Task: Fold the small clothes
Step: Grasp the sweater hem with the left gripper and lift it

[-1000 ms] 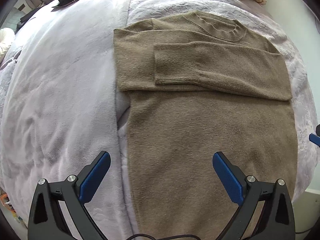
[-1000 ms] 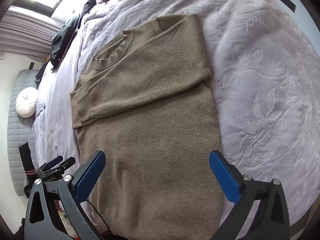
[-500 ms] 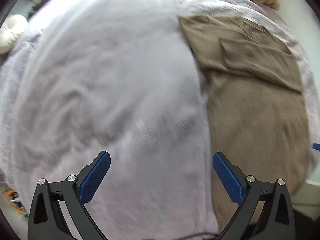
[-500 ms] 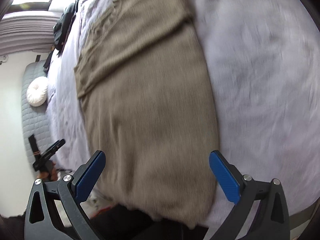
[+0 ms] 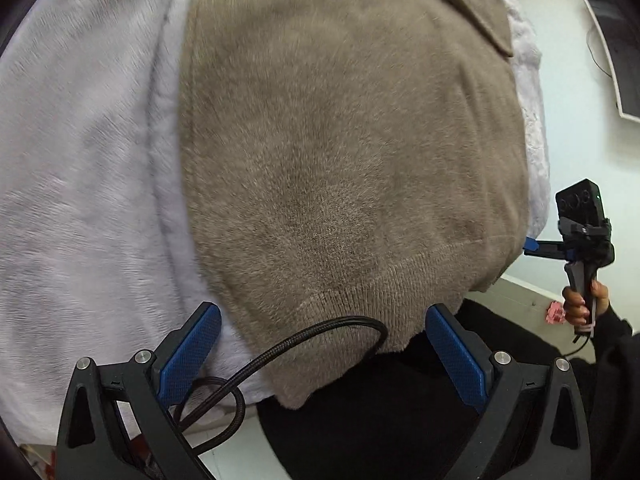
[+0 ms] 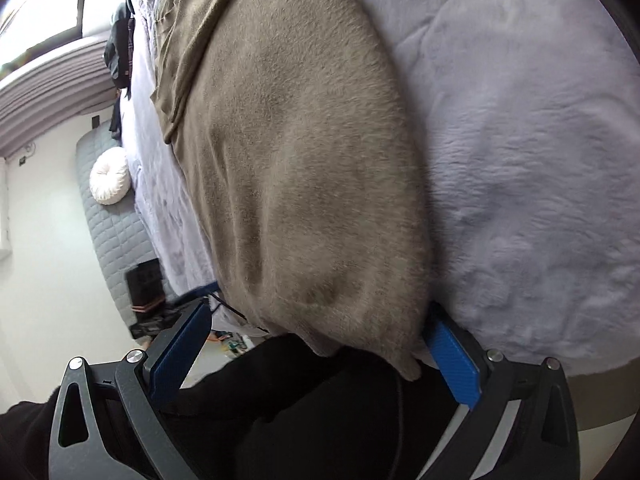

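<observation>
1. A taupe knit sweater [image 5: 352, 152] lies flat on a pale lilac plush blanket [image 5: 80, 168] covering the bed, its ribbed hem [image 5: 360, 300] hanging slightly over the near edge.
2. The left claw [image 5: 322, 354] is spread wide and empty, hovering at the hem's left part; a black braided cable [image 5: 304, 340] loops across the fabric between its blue pads.
3. The right claw [image 6: 316, 354] is also spread wide, pinching nothing, at the hem's right corner [image 6: 404, 368]; its right pad [image 6: 452, 364] sits just beside the sweater's edge.
4. In the left wrist view, the right claw [image 5: 530, 244] shows at the sweater's right side, its handle held in the person's right hand [image 5: 580, 304].
5. A sleeve [image 6: 188, 44] lies folded across the sweater's upper part.
6. A round white cushion [image 6: 110, 176] rests against a grey quilted panel [image 6: 108, 232] beyond the bed.
</observation>
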